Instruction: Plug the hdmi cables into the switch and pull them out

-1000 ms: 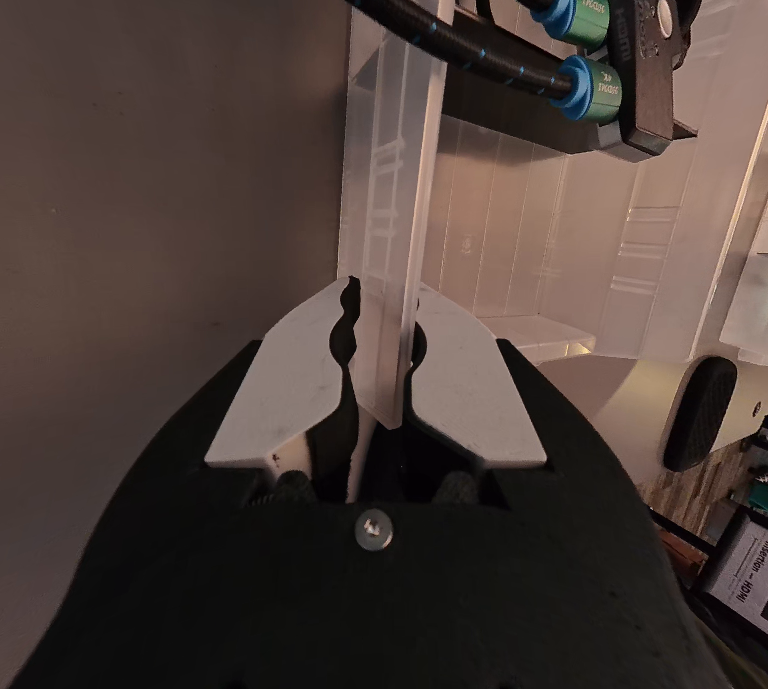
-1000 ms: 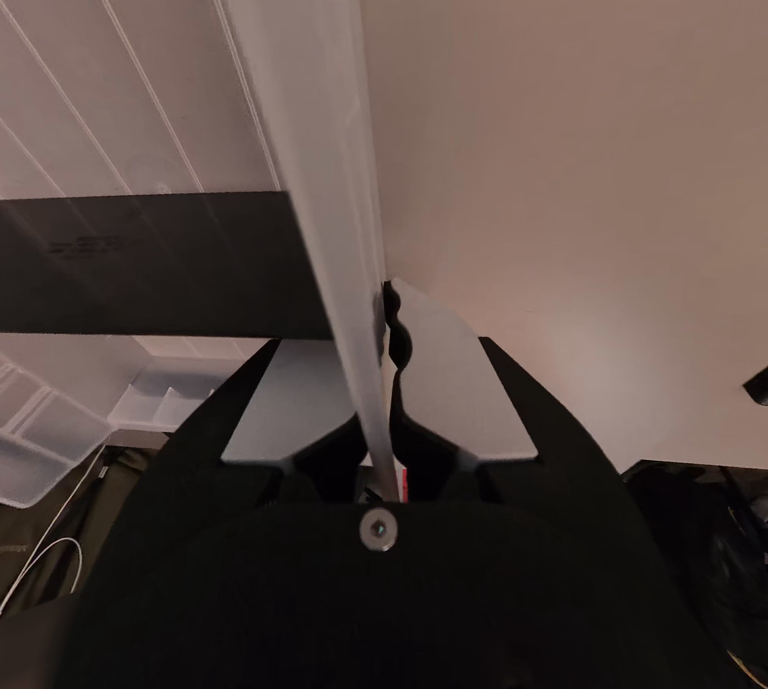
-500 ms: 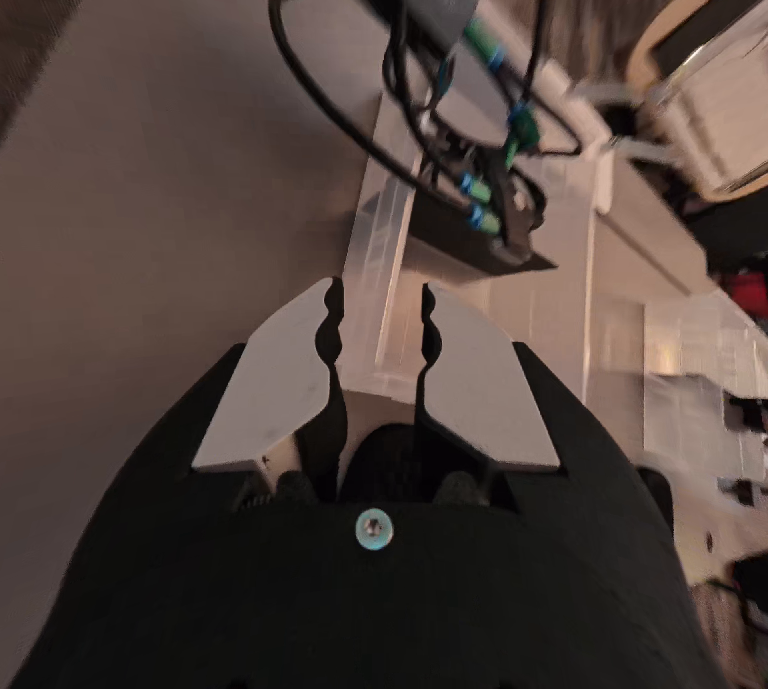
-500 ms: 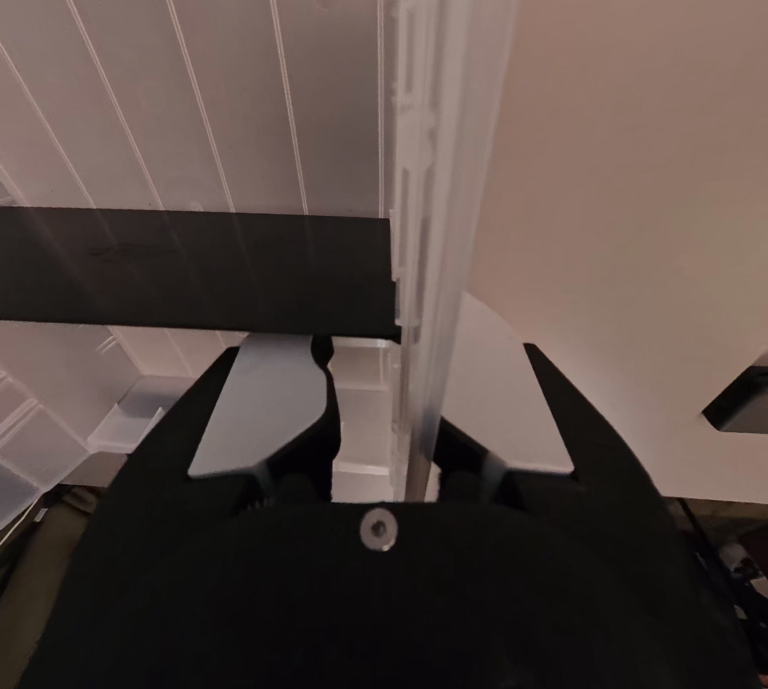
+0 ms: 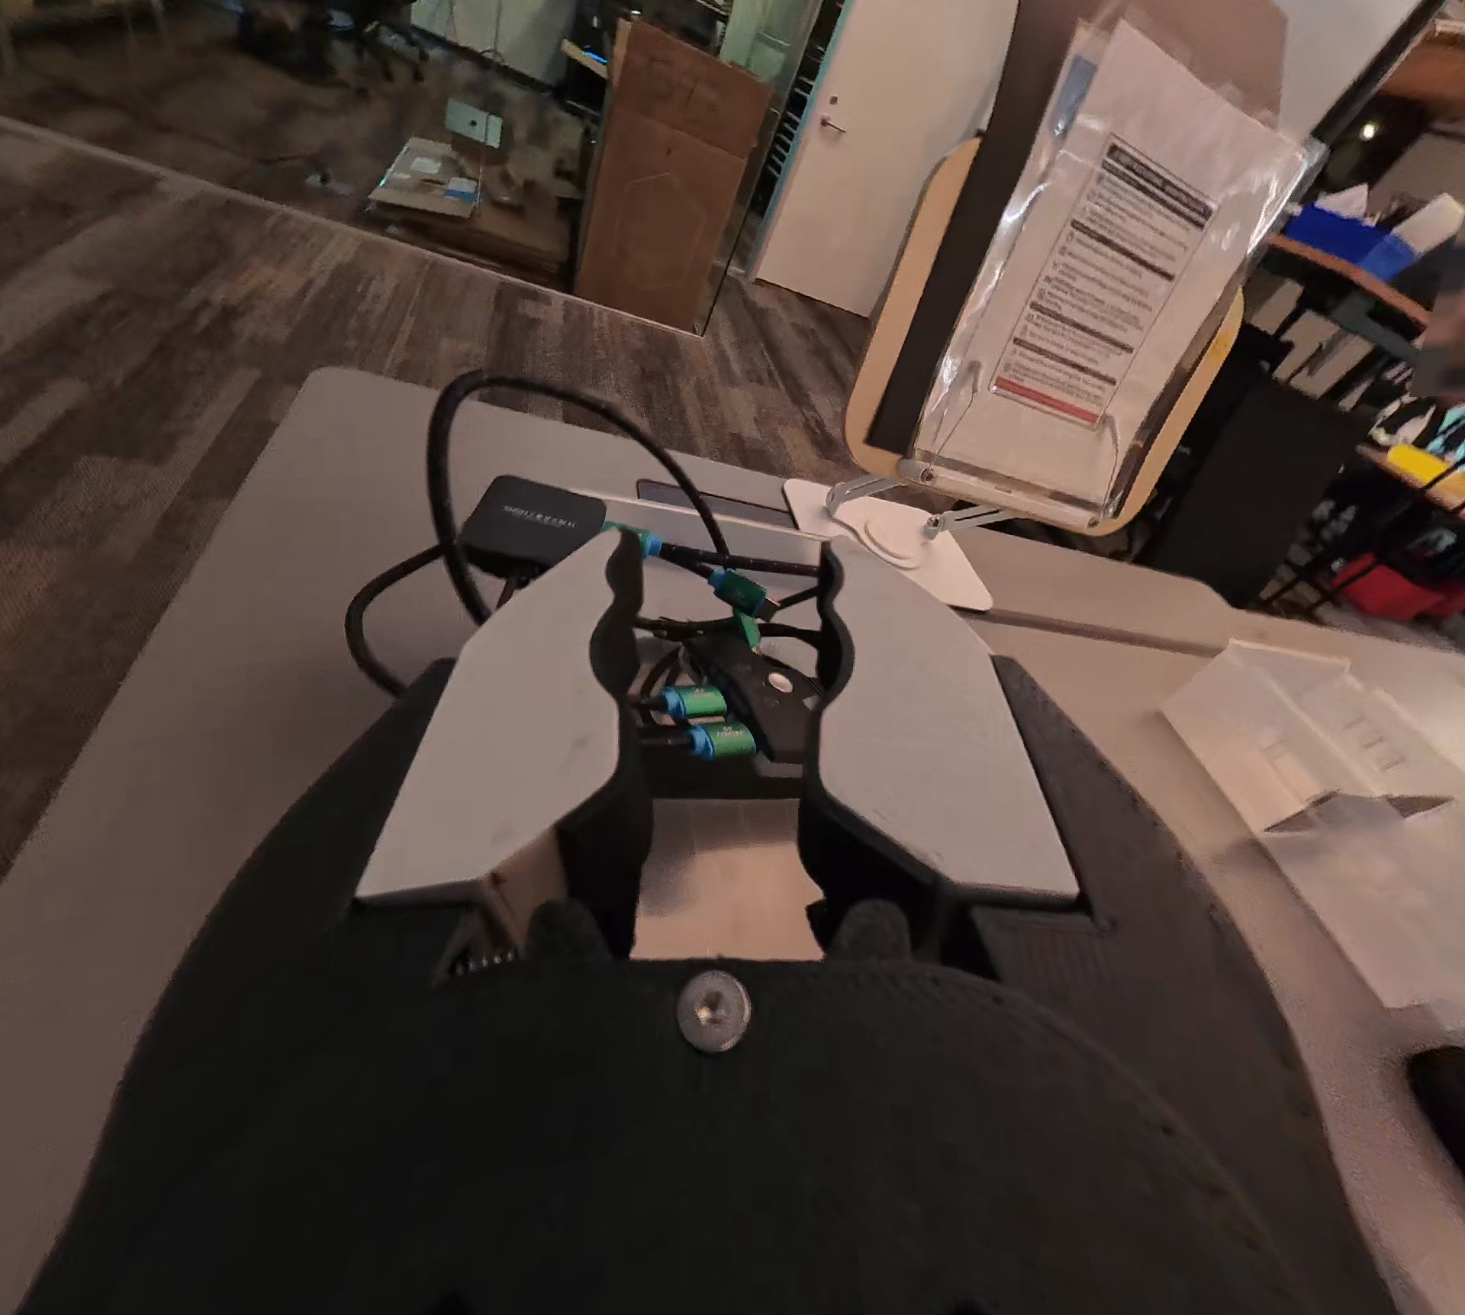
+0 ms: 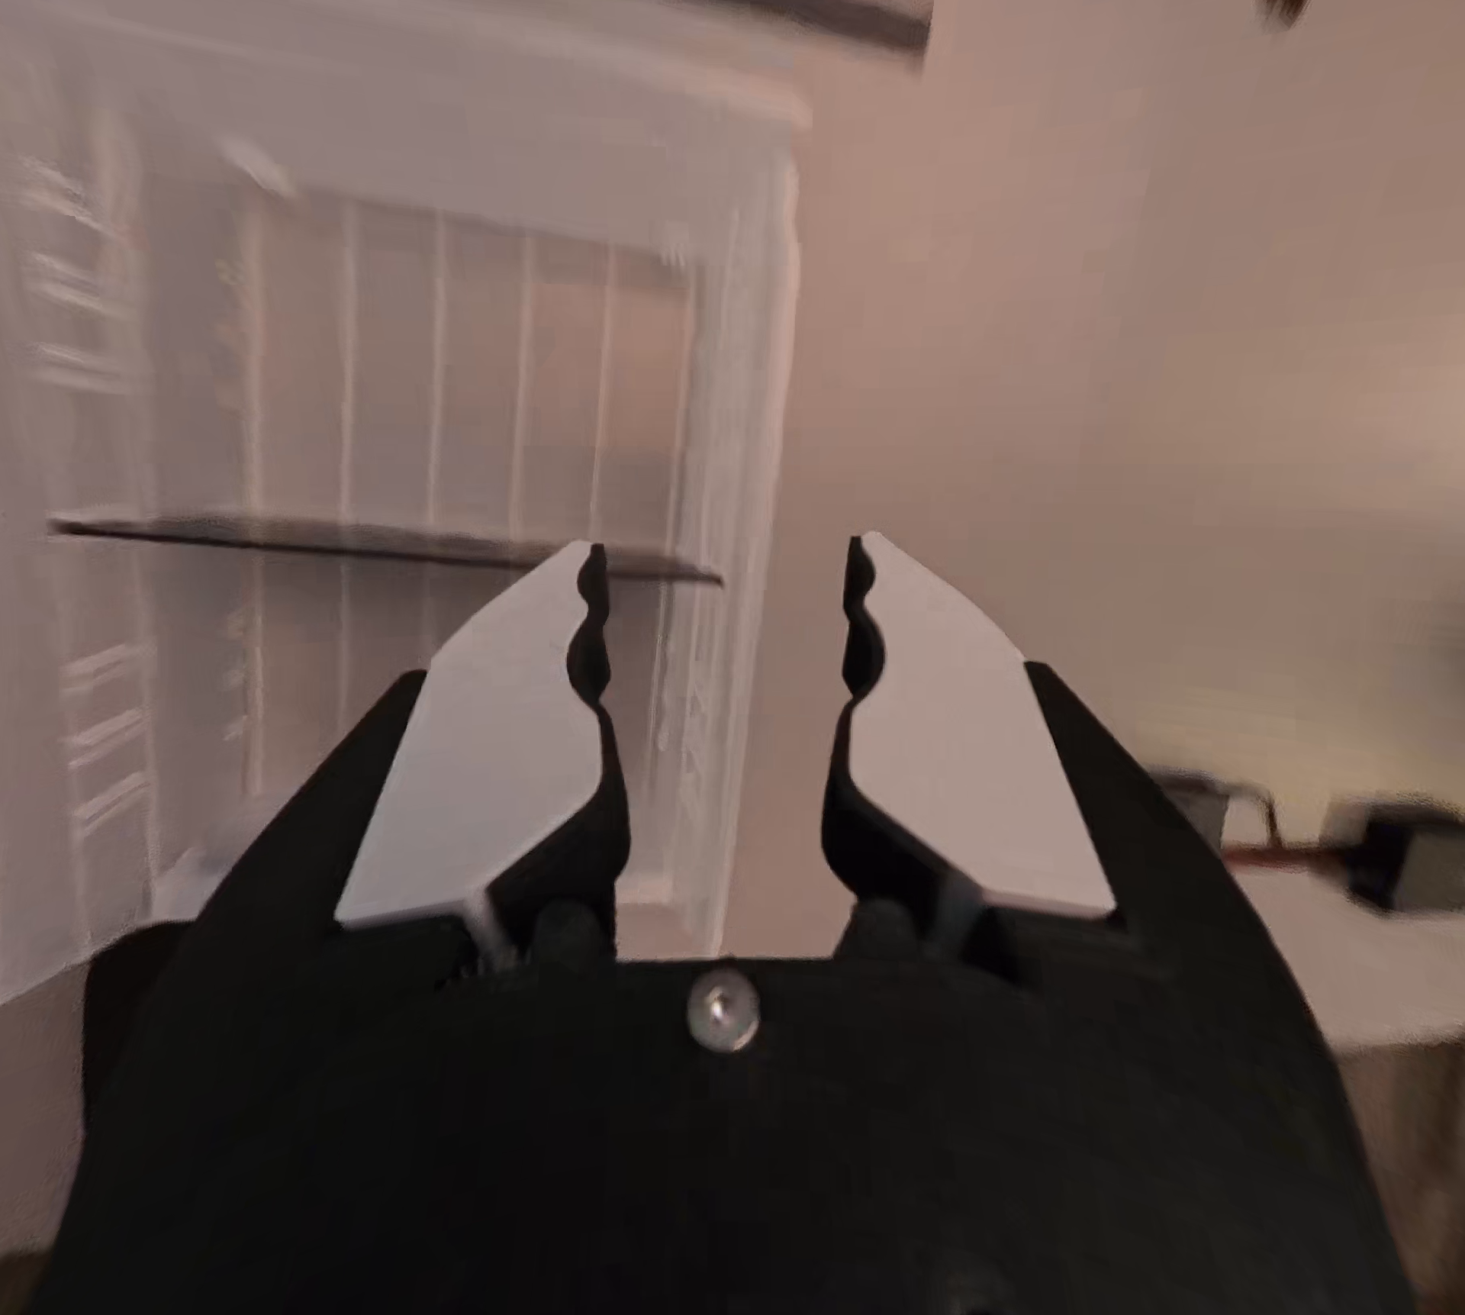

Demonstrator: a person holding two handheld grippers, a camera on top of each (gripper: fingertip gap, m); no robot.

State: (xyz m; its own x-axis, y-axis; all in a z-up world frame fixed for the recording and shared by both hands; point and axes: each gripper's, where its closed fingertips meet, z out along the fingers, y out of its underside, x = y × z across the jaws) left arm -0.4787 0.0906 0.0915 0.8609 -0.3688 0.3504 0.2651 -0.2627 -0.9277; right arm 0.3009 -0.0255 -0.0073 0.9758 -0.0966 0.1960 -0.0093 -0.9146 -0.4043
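While both views are tilted and the right one is motion-blurred, the left gripper (image 5: 725, 575) shows jaws spread wide, nothing between them. Framed in that gap at frame centre: a small black switch (image 5: 757, 702) with two green-and-blue HDMI plugs (image 5: 698, 702) seated in its left side, lying on the grey bench (image 5: 238, 682). Braided black cables (image 5: 444, 484) loop up and left toward a second black box (image 5: 533, 516) above centre. Two more green plugs (image 5: 741, 595) sit just above the switch; whether plugged, cannot tell. Clear plastic lid (image 5: 1300, 738) at right edge. Document stand (image 5: 1094, 294) upper right. Right gripper (image 6: 721, 551) jaws wide, empty; blurred clear plastic container (image 6: 396, 405) fills left of frame, touching neither finger.
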